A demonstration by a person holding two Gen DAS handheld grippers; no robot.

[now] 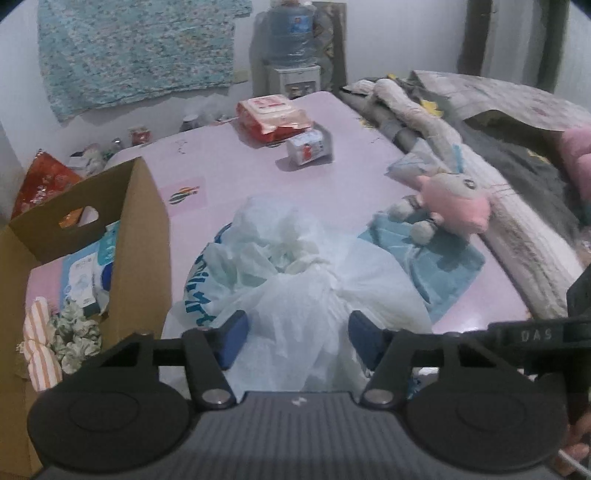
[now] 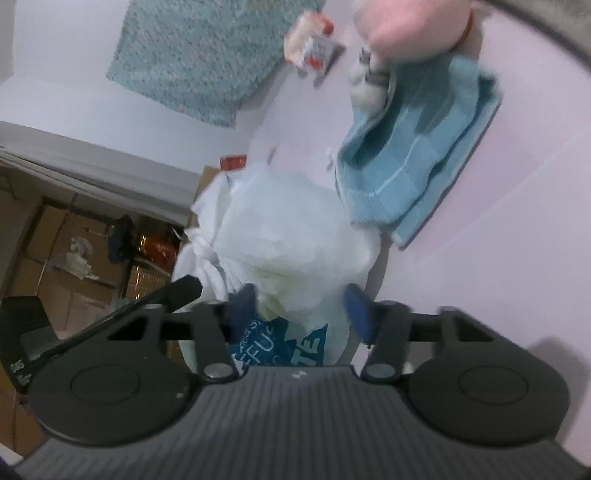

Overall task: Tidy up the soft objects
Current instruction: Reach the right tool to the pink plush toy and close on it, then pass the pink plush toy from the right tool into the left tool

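A crumpled white plastic bag [image 1: 295, 273] with blue print lies on the pink table [image 1: 240, 166]. My left gripper [image 1: 297, 338] is open, its blue pads on either side of the bag's near end. My right gripper [image 2: 301, 310] is open too, its jaws straddling the same bag [image 2: 280, 236] from another side. A folded light-blue towel [image 1: 424, 258] lies right of the bag, with a pink and grey plush toy [image 1: 450, 203] on its far edge. The towel [image 2: 413, 155] and plush [image 2: 406, 26] also show in the right wrist view.
An open cardboard box [image 1: 110, 236] at the left holds packets and scrunchies [image 1: 74, 332]. Tissue packs [image 1: 273, 118] and a small pack [image 1: 308, 147] lie at the table's far end. Bedding [image 1: 480, 147] is piled along the right. A water dispenser [image 1: 291, 48] stands behind.
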